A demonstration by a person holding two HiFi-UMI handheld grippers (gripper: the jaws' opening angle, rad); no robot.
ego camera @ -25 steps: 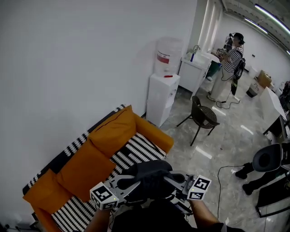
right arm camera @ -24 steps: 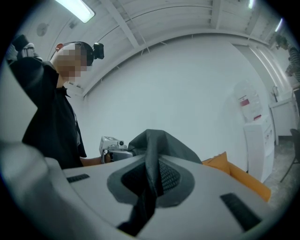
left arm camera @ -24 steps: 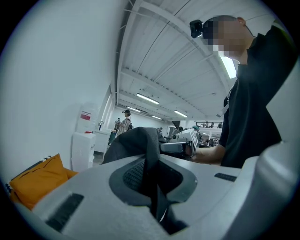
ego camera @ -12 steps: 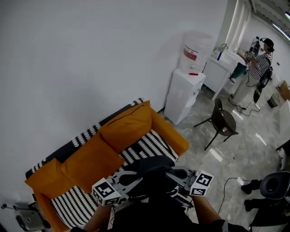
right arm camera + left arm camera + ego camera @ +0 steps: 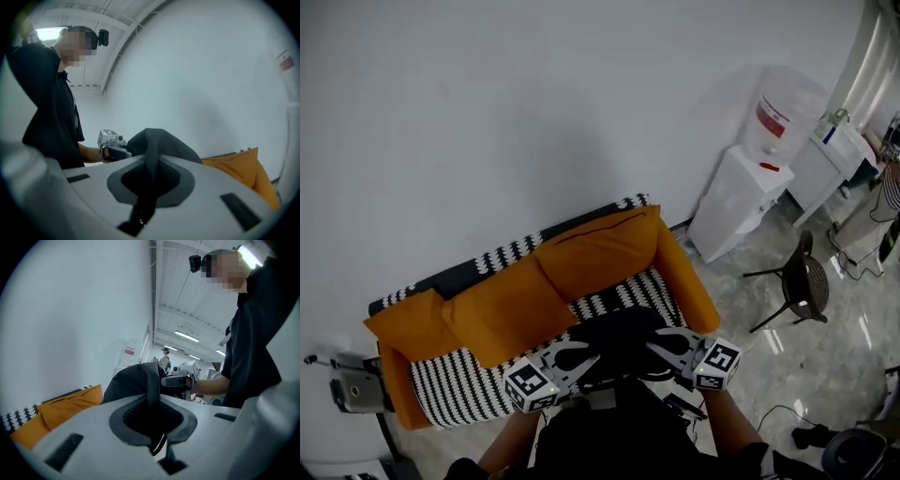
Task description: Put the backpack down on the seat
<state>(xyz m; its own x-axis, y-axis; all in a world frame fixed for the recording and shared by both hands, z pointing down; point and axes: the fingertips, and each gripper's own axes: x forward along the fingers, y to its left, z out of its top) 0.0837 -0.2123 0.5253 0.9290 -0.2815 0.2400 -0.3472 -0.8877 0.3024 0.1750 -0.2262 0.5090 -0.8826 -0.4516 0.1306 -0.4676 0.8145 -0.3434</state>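
A black backpack (image 5: 617, 339) hangs between both grippers in the head view, in front of the sofa seat (image 5: 478, 380). My left gripper (image 5: 577, 360) is shut on a black strap (image 5: 151, 399) of the backpack (image 5: 133, 383). My right gripper (image 5: 661, 344) is shut on the other strap (image 5: 151, 173), with the backpack (image 5: 161, 143) bunched just past the jaws. The sofa has a black-and-white striped seat and orange cushions (image 5: 544, 286); it lies beyond and below the bag. Each gripper view shows the opposite gripper across the bag.
A white wall stands behind the sofa. A water dispenser (image 5: 748, 183) stands to the right of the sofa, with a black chair (image 5: 803, 284) on the tiled floor past it. A small grey device (image 5: 356, 394) on a stand sits left of the sofa.
The head view has swung left: the sofa now sits centred and square-on, the dispenser and chair have slid right. Both grippers keep hold of the backpack and are closer to the sofa.
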